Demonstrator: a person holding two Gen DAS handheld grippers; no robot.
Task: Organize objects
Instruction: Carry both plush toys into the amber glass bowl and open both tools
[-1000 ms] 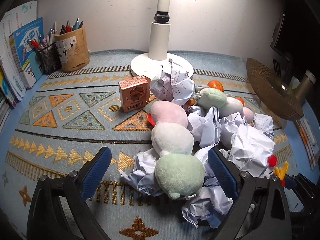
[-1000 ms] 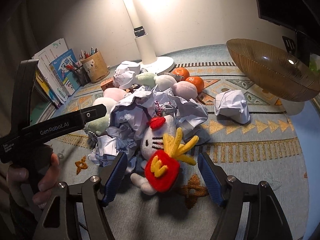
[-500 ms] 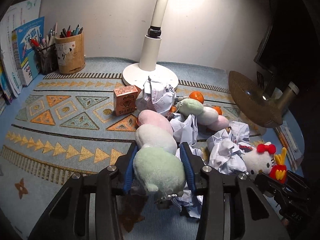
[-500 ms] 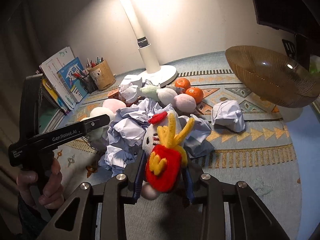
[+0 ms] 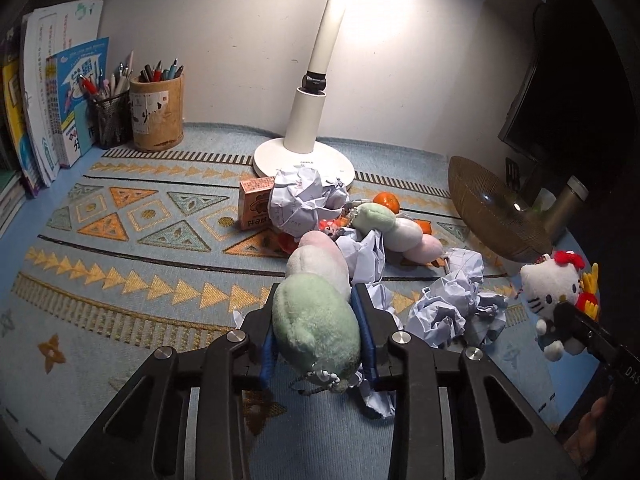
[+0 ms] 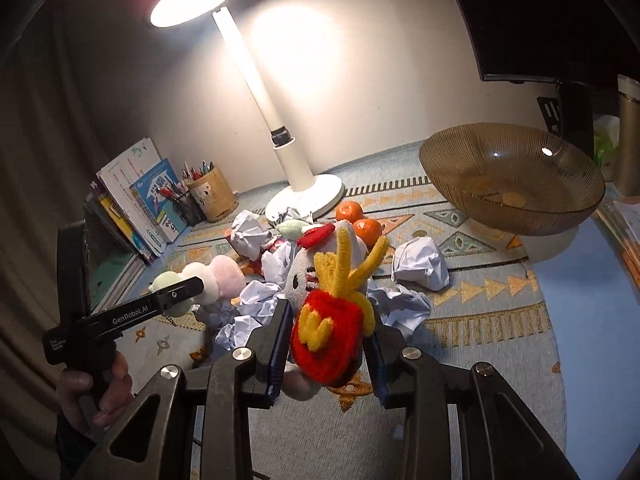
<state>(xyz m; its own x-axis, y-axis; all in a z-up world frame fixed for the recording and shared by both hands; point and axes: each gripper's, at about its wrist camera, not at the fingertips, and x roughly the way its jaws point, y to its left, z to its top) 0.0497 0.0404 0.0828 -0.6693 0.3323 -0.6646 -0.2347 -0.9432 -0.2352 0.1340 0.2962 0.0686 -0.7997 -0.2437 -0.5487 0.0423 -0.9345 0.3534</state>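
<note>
My left gripper [image 5: 318,334] is shut on the green end of a green, white and pink dango plush [image 5: 314,322] and holds it raised above the mat. It also shows in the right wrist view [image 6: 200,280]. My right gripper [image 6: 326,338] is shut on a white Hello Kitty plush with a red fries pouch [image 6: 326,338], lifted off the mat; it appears at the right in the left wrist view [image 5: 554,290]. A second dango plush [image 5: 394,230] lies among crumpled paper balls [image 5: 452,308] and oranges [image 5: 387,201].
A brown ribbed bowl [image 6: 512,178] stands at the right on a pale base. A white desk lamp [image 5: 304,160] stands at the back. An orange carton [image 5: 254,204], pen cups [image 5: 158,114] and books [image 5: 52,100] are at the left. A dark monitor is at the far right.
Both grippers closed from open onto their plushes, then lifted them. The dango plush and the Hello Kitty plush rose off the paper pile, and both views pulled back and up.
</note>
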